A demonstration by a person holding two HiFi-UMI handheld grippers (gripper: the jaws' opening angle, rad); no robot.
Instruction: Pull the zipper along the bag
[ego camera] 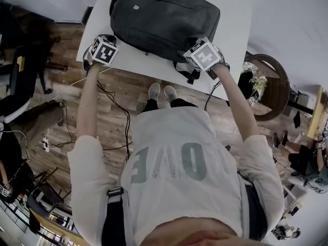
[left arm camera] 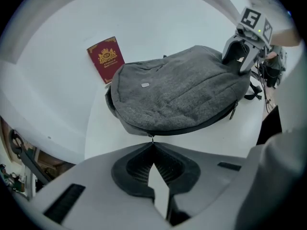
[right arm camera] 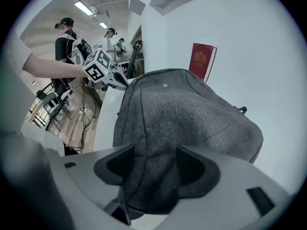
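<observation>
Zipper pull (left arm camera: 152,137), small metal ring: pinched in our closed left gripper (left arm camera: 153,144).
Right gripper (right arm camera: 152,164): clamps grey fabric backpack (right arm camera: 192,119) end.
Zip track (left arm camera: 201,125): we should draw steadily along it.

left tongs (left arm camera: 152,143) pinched shut, right tongs (right arm camera: 154,159) clamped wide — arms outstretched

Your table (ego camera: 233,35) is a white rectangular top, and most of it is taken up by a dark grey backpack (ego camera: 164,19) lying flat on its back. One black strap (ego camera: 192,76) of the backpack hangs over the near edge. Behind it, at the far side, is a red passport-style booklet (left arm camera: 105,59) with a gold crest. You cannot tell whether this lies flat or leans on the wall (right arm camera: 249,42).
</observation>
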